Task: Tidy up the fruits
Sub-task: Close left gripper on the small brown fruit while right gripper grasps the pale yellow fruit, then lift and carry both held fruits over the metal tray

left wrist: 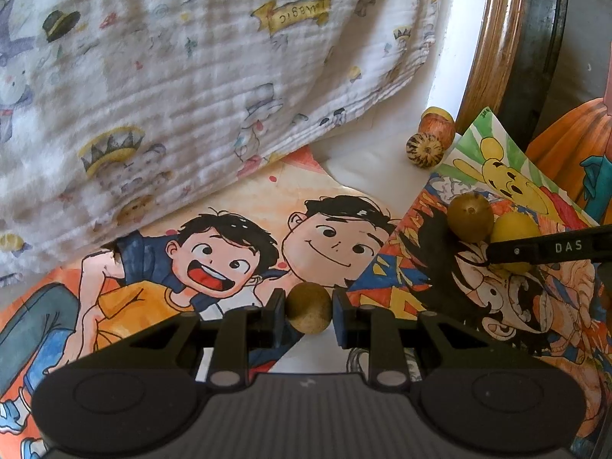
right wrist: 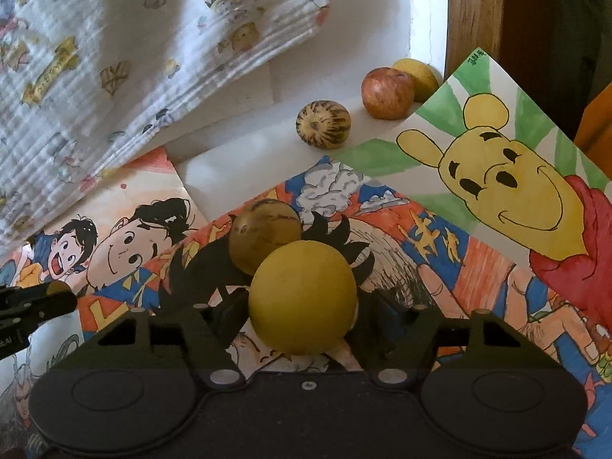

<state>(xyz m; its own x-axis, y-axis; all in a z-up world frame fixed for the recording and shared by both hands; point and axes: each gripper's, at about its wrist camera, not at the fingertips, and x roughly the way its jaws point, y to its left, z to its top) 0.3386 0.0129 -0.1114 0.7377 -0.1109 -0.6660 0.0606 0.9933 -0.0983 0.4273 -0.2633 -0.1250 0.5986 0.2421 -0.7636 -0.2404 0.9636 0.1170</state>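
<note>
Yellow and round, the fruit [right wrist: 302,302] sits clamped in our right gripper [right wrist: 302,313]; a greenish-brown fruit [right wrist: 264,233] touches it at eleven o'clock. Our left gripper [left wrist: 309,308] pinches a small brown fruit [left wrist: 309,308] over the drawings [left wrist: 237,206]. Toward one o'clock lie a striped fruit [right wrist: 323,124], an apple [right wrist: 387,92] and, half hidden, perhaps a lemon [right wrist: 419,72], beside the cloth [right wrist: 134,46].

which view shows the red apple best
The right wrist view: the red apple sits whole and fairly large beside the striped fruit. In the left wrist view it is small, far off and partly covered.
</note>
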